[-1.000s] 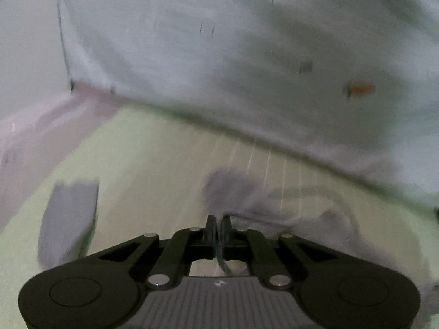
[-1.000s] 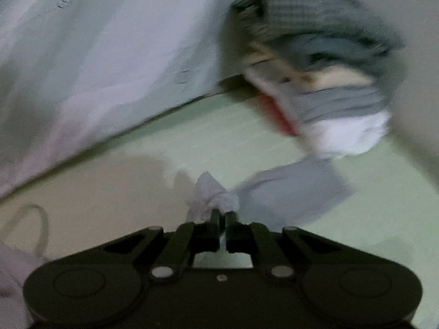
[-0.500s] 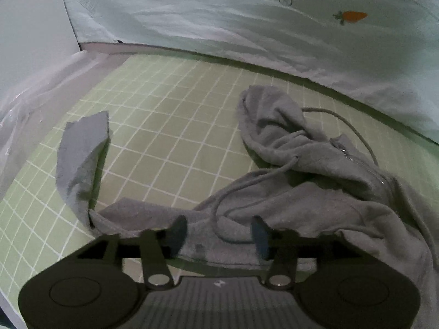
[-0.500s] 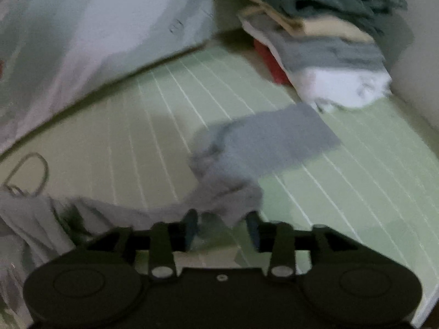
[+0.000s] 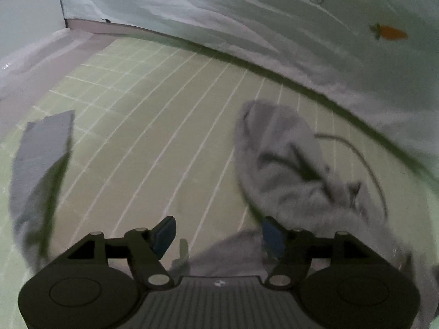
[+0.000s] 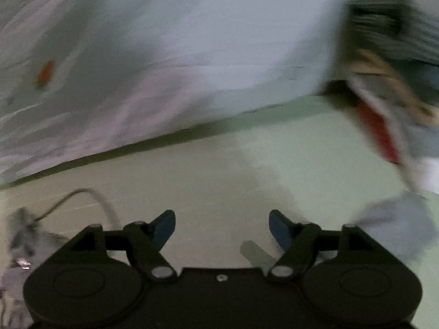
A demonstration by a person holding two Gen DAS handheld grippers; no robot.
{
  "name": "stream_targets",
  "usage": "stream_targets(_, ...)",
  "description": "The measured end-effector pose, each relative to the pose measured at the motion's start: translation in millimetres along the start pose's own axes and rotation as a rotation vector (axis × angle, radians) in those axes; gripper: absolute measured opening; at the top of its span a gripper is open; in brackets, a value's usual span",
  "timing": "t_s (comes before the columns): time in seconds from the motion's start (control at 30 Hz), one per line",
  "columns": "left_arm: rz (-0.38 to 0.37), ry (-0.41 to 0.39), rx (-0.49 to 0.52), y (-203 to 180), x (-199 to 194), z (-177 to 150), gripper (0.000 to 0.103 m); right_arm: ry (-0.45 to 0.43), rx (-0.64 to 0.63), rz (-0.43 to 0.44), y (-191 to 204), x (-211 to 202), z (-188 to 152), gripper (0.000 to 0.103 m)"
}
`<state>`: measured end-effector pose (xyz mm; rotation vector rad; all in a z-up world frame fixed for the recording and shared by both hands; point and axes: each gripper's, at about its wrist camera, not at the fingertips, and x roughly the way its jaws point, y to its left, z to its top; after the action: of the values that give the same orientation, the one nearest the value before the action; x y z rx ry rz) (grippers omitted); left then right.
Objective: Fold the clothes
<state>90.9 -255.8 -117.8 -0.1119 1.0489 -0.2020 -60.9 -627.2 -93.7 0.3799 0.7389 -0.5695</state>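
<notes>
A grey hoodie (image 5: 288,170) lies crumpled on the green checked sheet (image 5: 153,126), its hood and drawstring (image 5: 365,161) at right in the left wrist view. One sleeve (image 5: 41,153) stretches out at far left. My left gripper (image 5: 218,231) is open and empty just above the hoodie's near edge. In the blurred right wrist view my right gripper (image 6: 222,227) is open and empty over bare sheet. The other sleeve end (image 6: 397,224) lies to its right, and the drawstring (image 6: 79,200) and zipper part (image 6: 22,233) to its left.
A pale bedsheet with carrot prints (image 5: 389,33) hangs along the back. A stack of folded clothes (image 6: 392,82) stands at the back right in the right wrist view. A pale wall and plastic edge (image 5: 33,63) border the left side.
Both grippers were shut on the hoodie a second ago, then opened and let it drop. They have since pulled up and away, and the views are blurred by motion.
</notes>
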Motion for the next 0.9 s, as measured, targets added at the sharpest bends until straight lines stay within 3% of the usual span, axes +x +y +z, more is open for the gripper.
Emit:
stream_targets(0.2,-0.053,0.012,-0.062,-5.5,25.3,17.9,0.071,0.074,-0.113,0.257,82.5,51.8,3.7,0.074)
stream_targets(0.27,-0.054,0.016,-0.062,-6.5,29.6,18.8,0.07,0.093,-0.179,0.33,115.4,64.2,0.7,0.069)
stream_targets(0.4,-0.054,0.026,-0.063,-8.4,38.4,20.7,0.068,0.174,-0.297,0.458,167.5,87.1,-9.1,0.047)
stream_targets(0.6,-0.056,0.038,-0.053,-11.9,49.1,22.2,0.049,0.256,-0.391,0.551,196.8,97.5,-28.3,0.036)
stream_targets(0.73,-0.071,0.044,-0.032,-16.4,54.0,24.1,0.029,0.304,-0.385,0.617,189.0,99.0,-28.4,0.013)
stream_targets(0.83,-0.074,0.048,-0.018,-21.9,57.5,25.1,0.009,0.285,-0.441,0.622,188.0,97.6,-29.7,0.003)
stream_targets(0.9,-0.065,0.03,0.009,-27.6,56.5,27.1,0.008,0.242,-0.455,0.595,184.5,93.8,-25.4,0.002)
